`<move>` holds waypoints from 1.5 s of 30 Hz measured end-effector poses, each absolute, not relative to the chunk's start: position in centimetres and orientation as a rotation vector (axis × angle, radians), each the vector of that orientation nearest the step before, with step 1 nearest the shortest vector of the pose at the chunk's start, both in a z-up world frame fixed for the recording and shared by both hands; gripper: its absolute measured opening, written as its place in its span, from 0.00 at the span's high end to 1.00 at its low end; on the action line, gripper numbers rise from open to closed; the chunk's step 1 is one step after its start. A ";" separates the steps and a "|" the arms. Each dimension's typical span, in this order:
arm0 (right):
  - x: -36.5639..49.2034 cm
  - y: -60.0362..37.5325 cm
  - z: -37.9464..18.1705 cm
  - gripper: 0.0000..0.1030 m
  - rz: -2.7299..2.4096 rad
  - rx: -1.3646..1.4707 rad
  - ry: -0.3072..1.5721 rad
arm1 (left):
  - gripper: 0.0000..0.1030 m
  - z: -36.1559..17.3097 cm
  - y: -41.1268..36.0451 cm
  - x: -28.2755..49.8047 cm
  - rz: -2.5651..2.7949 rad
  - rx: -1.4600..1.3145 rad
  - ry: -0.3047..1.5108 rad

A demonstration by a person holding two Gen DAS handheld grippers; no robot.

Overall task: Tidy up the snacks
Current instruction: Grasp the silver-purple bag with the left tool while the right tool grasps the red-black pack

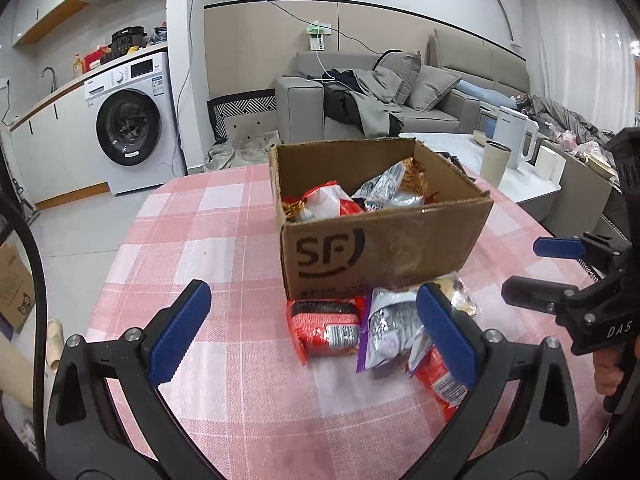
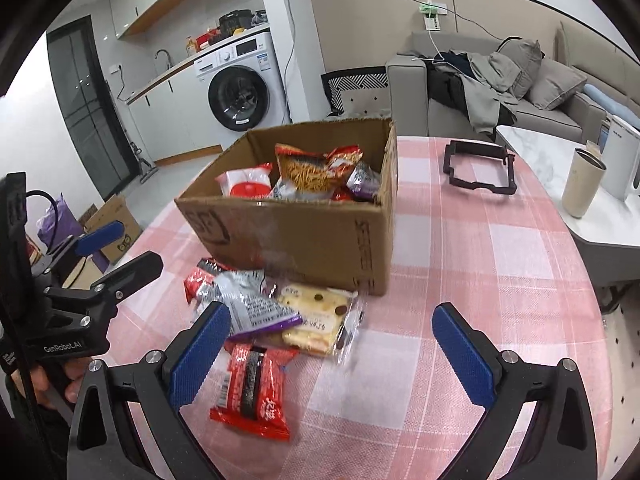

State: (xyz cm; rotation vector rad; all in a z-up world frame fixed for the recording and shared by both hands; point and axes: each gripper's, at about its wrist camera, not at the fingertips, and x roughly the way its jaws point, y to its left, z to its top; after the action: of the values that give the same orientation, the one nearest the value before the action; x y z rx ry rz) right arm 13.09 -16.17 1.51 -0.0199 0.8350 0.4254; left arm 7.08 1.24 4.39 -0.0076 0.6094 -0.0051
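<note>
Hovering with both my left gripper (image 1: 314, 334) and right gripper (image 2: 332, 354) wide open and empty, I'd pinch the light, crinkly red packet (image 2: 253, 390), lying before the box (image 2: 304, 236), across its flat middle.

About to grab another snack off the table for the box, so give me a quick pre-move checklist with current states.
1. Left gripper open and empty: ok.
2. Right gripper open and empty: ok.
3. Snacks left on the tablecloth within view: ok; red packet, silver-purple packet, yellow packet and another red packet lie before the box.
4. Cardboard box upright, top open: ok.
5. Room left in the box: cannot tell; it is already well filled.
6. Packets separate for a clean pick: not ok; they overlap.
</note>
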 end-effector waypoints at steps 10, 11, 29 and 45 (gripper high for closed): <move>13.3 -15.6 -0.1 0.00 0.418 -0.066 0.910 | 0.01 2.6 1.7 6.2 0.009 -0.020 0.637; 13.3 -15.6 -0.2 0.00 0.421 -0.066 0.918 | 0.01 2.5 1.7 6.5 0.008 -0.028 0.642; 12.0 -12.1 -2.9 0.00 0.538 -0.158 1.004 | 0.01 0.4 0.9 7.7 0.003 -0.023 0.671; 12.8 -11.9 -5.5 0.00 0.498 -0.213 1.062 | 0.01 -0.9 0.8 8.3 -0.015 -0.011 0.694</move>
State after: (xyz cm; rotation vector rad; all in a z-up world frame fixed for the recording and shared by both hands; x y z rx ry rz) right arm 12.77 -11.91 -5.53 -0.2132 1.0622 0.4984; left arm 8.30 0.79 -0.94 -0.0113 0.6942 -0.0147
